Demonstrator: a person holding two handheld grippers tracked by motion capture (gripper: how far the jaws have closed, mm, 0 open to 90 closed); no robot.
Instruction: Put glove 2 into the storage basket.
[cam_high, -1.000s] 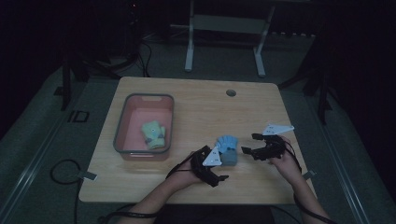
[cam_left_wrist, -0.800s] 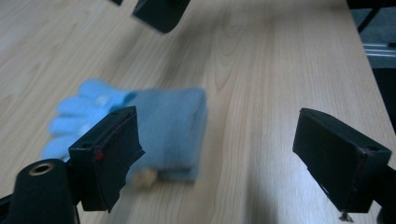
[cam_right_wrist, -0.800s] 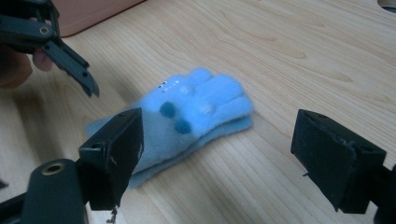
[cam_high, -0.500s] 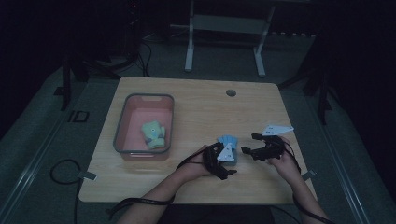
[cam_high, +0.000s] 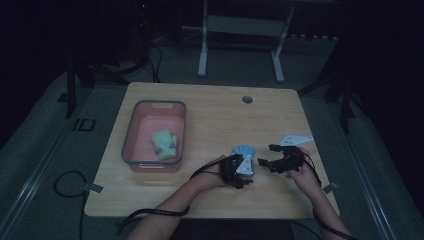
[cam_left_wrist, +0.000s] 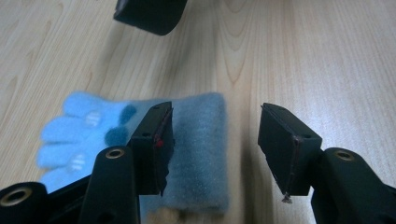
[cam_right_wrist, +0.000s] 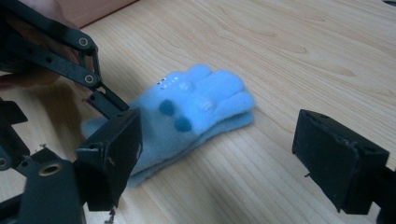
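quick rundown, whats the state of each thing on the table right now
blue glove: flat on the table, cuff between the left gripper's jaws
left gripper: jaws just been closing, pads not yet pressing
right gripper: open, beside the glove
pink bin: upright, open-topped
green glove: lying inside the bin

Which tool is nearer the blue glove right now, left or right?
Left. The left tool is down over the blue glove's cuff, its jaws just closing with the cuff between them. The right tool sits open beside the glove, apart.
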